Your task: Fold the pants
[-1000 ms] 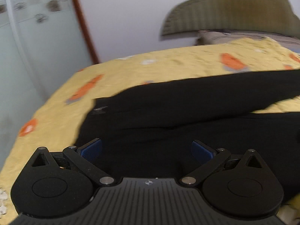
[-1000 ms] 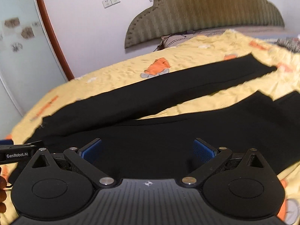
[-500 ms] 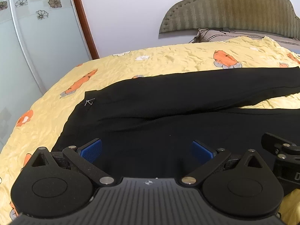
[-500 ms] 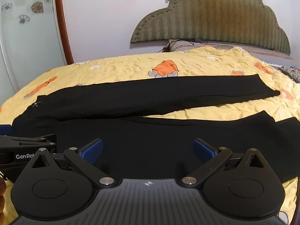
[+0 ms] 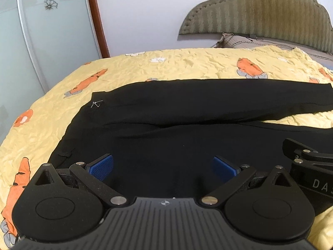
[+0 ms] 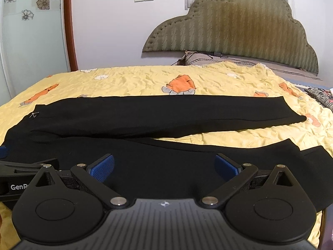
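Black pants [image 5: 187, 112] lie spread flat on the yellow bed sheet [image 5: 187, 62], waist to the left, both legs running right. In the right wrist view the pants [image 6: 158, 116] show their far leg ending at right and the near leg below it. My left gripper [image 5: 163, 167] is open, empty, over the near leg by the waist. My right gripper [image 6: 164, 166] is open, empty, over the middle of the near leg. Each gripper shows at the edge of the other's view: the right one [image 5: 308, 166] and the left one [image 6: 25, 173].
The padded headboard [image 6: 239, 29] and a pillow [image 6: 199, 59] stand at the far right end of the bed. A frosted glass door with flowers [image 5: 41, 41] is left of the bed. Striped fabric [image 6: 320, 98] lies at the right edge.
Both cameras have swung and steadied to face the pants squarely. Both grippers stay open. The pants have not moved.
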Demonstrator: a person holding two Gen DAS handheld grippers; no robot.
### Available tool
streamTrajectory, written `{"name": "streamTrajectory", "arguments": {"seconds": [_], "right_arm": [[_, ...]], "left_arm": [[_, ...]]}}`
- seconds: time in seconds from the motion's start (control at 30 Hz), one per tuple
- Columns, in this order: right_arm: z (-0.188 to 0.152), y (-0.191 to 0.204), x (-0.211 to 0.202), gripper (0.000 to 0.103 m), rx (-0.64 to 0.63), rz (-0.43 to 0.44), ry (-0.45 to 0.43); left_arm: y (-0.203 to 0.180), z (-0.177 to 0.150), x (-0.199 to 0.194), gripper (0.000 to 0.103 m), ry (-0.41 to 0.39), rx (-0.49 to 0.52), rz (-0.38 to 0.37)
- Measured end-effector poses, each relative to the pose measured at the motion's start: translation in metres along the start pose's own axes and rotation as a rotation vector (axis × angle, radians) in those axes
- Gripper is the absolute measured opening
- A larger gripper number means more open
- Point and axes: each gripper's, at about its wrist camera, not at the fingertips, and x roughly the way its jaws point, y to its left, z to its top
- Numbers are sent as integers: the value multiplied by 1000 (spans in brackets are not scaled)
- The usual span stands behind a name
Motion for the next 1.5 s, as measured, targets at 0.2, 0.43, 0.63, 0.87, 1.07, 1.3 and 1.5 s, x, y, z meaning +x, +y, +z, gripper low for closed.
{"name": "streamTrajectory", "arguments": {"seconds": [0.2, 0.43, 0.63, 0.87, 1.07, 1.3, 1.5], "right_arm": [[2, 1, 1, 103, 2, -7, 3], [1, -1, 2, 103, 13, -7, 10], [1, 0, 1, 103, 14, -8, 9], [1, 1, 0, 103, 19, -9, 4], [-1, 2, 0, 103, 26, -6, 0], [-14, -2, 11, 103, 38, -7, 27], [-27, 1, 50, 103, 3, -72, 105]], "left_arm": [[3, 1, 2, 103, -1, -17, 18], [4, 0, 6, 103, 9, -16, 19], [4, 0, 8, 103, 13, -12, 20], [3, -1, 10, 103, 15, -15, 19], [3, -3, 10, 103, 3, -31, 2], [1, -15, 29, 103, -49, -6, 26], [4, -23, 54, 103, -21, 6, 42]]}}
